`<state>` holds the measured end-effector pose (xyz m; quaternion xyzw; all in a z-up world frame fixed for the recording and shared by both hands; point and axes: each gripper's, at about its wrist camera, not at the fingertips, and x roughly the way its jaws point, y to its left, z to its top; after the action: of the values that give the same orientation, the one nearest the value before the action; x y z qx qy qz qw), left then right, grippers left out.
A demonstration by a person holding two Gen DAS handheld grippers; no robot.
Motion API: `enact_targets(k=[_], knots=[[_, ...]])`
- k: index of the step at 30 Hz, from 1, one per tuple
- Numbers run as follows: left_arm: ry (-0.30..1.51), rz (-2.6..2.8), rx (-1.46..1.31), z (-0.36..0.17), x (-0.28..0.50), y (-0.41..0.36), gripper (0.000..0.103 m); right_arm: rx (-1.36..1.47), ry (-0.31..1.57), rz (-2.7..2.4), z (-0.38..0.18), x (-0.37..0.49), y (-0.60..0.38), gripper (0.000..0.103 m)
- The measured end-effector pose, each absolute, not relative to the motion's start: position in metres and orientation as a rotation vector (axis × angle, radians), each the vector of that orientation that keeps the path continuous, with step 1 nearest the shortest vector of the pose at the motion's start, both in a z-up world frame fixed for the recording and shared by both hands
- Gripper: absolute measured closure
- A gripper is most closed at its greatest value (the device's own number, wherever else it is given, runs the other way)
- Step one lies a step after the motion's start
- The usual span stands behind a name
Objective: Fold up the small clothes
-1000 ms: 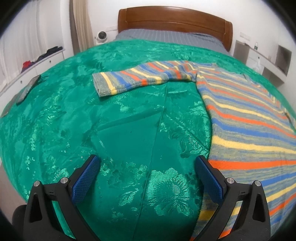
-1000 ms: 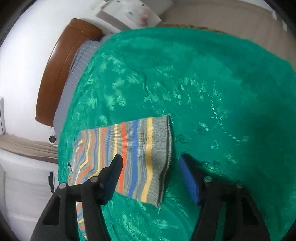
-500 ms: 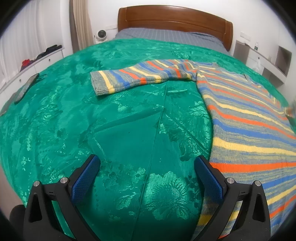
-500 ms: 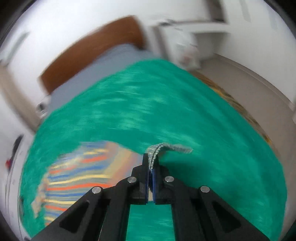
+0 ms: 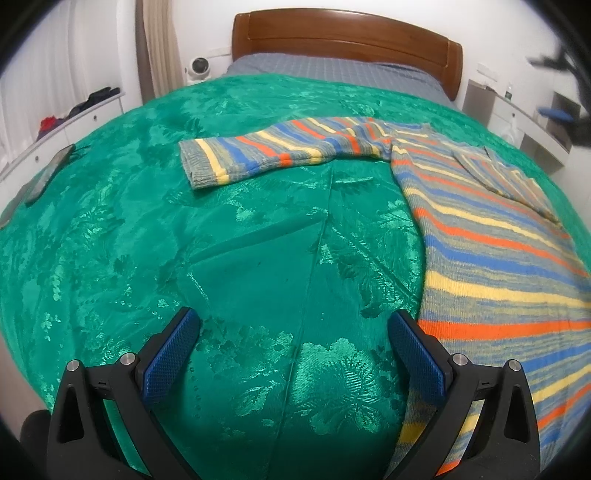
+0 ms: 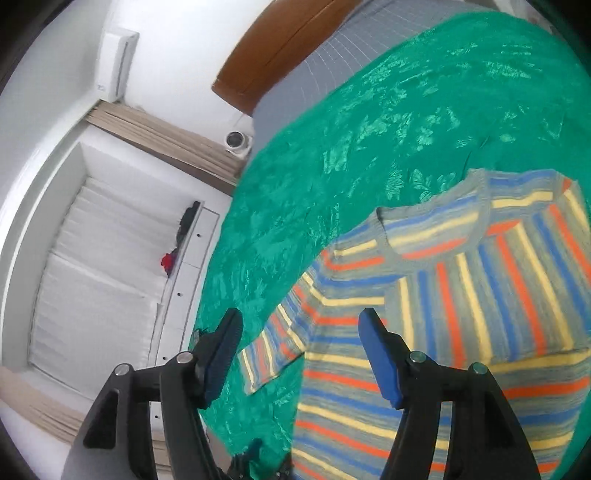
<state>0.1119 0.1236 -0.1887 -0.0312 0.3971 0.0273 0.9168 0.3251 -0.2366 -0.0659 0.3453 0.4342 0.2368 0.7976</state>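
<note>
Above the sweater (image 6: 480,295), right gripper (image 6: 299,354) jaws are opening, empty; beside it, left gripper (image 5: 293,354) gapes empty.

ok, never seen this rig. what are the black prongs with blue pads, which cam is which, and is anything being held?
No robot: a person holds a two-finger gripper in each hand, each with a fisheye camera looking along its fingers. The left camera shows the left gripper open over the green bedspread, nothing between its fingers. The right camera, rolled sideways, shows the right gripper, jaws opening and empty, above a striped sweater lying flat. One sleeve stretches out sideways; the other sleeve is folded over the body. A wooden headboard stands behind.
</note>
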Motion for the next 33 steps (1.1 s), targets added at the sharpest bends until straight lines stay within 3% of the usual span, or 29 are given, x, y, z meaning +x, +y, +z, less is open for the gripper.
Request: enact_targets(k=[6, 15, 33], knots=[[0.817, 0.063, -0.064, -0.189, 0.113, 0.122, 0.000, 0.513, 0.878, 0.251, -0.075, 0.276, -0.320, 0.031], [0.807, 0.082, -0.035, -0.195, 0.112, 0.117, 0.000, 0.220, 0.874, -0.075, -0.153, 0.149, -0.397, 0.031], [0.790, 0.096, -0.020, -0.199, 0.111, 0.114, 0.000, 0.313, 0.703, -0.183, -0.208, 0.098, -0.430, 0.017]])
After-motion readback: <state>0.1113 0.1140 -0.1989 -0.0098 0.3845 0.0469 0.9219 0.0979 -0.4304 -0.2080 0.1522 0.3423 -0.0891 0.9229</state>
